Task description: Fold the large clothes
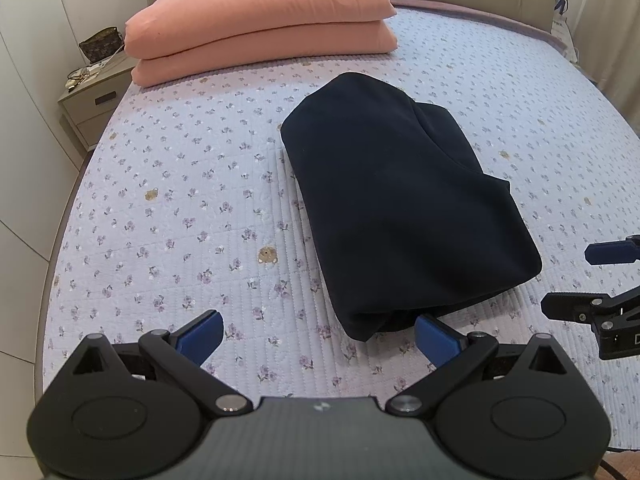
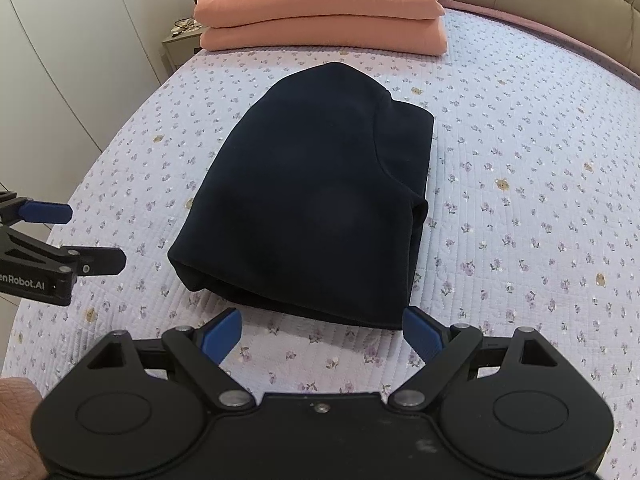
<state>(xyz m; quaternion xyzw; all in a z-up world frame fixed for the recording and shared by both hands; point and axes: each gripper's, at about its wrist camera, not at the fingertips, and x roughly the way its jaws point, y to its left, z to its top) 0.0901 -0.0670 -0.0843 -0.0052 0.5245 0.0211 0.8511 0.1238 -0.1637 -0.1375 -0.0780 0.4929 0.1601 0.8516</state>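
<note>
I see the dark garment point(image 1: 404, 200) folded in a thick bundle mid-bed, on the floral bedspread point(image 1: 180, 208). L hand-held gripper point(image 1: 319, 334) low at its near edge, jaws spread wide, nothing held. R hand-held gripper point(image 2: 322, 330) same pose at the near edge, released, level w/ bed. Pink folded quilt point(image 2: 320, 12) sits by the headboard.

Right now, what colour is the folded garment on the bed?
Dark navy, nearly black: the folded fleece-like garment, clearest in the right wrist view.
</note>
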